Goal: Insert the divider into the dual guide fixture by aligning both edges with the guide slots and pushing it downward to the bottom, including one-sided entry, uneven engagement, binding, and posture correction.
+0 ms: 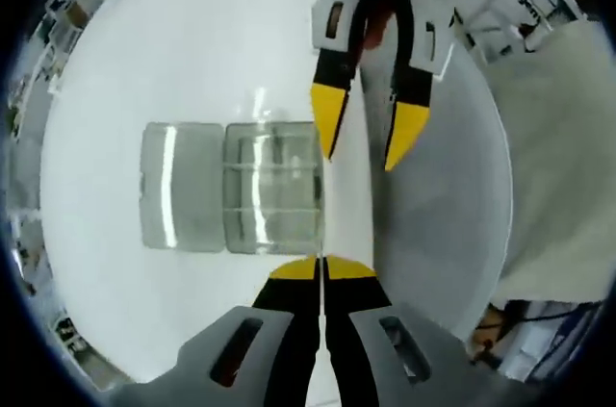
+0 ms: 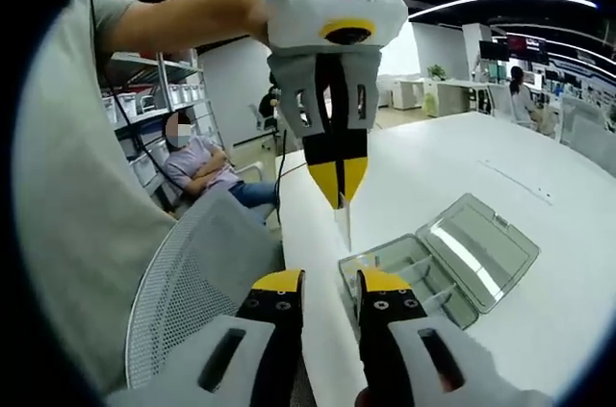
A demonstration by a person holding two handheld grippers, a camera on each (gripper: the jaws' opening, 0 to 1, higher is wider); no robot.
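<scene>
Left gripper (image 1: 321,269) clenched on the clear divider (image 2: 344,226) edge. Right gripper (image 2: 331,282) jaws were released beside the open fixture box (image 2: 438,258) on the white table (image 1: 144,61).

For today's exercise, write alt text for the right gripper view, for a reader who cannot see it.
The left gripper hangs over a white table, its shut fingers pinching a thin clear divider above an open clear compartment box. The right gripper waits open below.

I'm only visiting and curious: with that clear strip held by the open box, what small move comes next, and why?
Probably carry the left gripper sideways over the box: its fingers are shut on the divider, which hangs at the box's edge, not yet in any guide slots.
</scene>
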